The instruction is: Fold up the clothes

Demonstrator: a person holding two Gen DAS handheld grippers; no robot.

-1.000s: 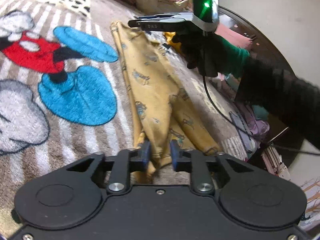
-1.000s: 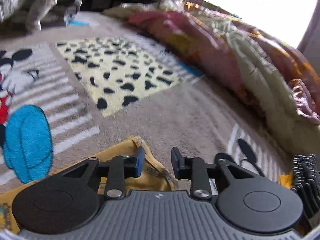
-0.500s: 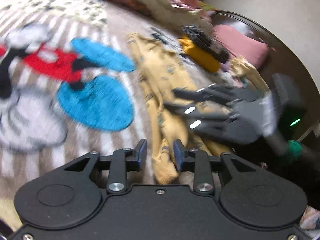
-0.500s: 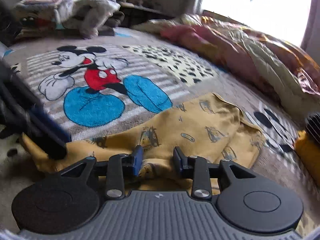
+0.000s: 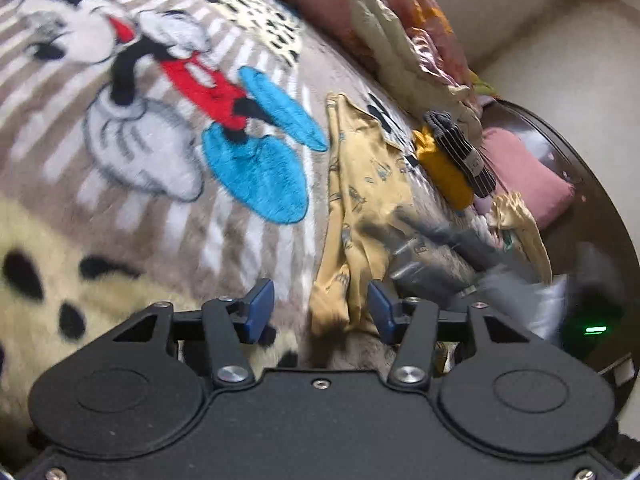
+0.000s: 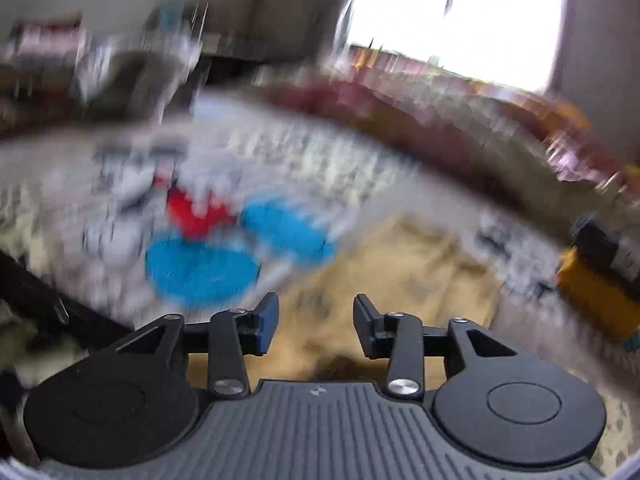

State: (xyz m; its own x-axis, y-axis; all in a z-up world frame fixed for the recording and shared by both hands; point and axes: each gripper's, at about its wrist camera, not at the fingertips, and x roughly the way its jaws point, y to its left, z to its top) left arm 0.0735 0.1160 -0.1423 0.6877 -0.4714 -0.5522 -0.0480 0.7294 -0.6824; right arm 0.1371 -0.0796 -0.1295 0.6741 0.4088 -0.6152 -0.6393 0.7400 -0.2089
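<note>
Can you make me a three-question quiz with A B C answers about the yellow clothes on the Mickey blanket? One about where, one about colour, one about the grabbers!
1. Where does the yellow garment lie on the blanket?
A. On top of the mouse's face
B. Beside the mouse's blue shoes
C. Under the pink pillow

2. What colour are the mouse's shorts?
A. Green
B. Purple
C. Red

3. How are the left gripper and the right gripper now?
A. Both open, holding nothing
B. Both shut on the garment
C. Only the left one is shut

Answers:
1. B: in the left view the garment stretches along the right of the blue shoes.
2. C: the shorts show bright red above the shoes.
3. A: in each wrist view there is a wide gap between the blue pads, with the cloth lying loose below.
</note>
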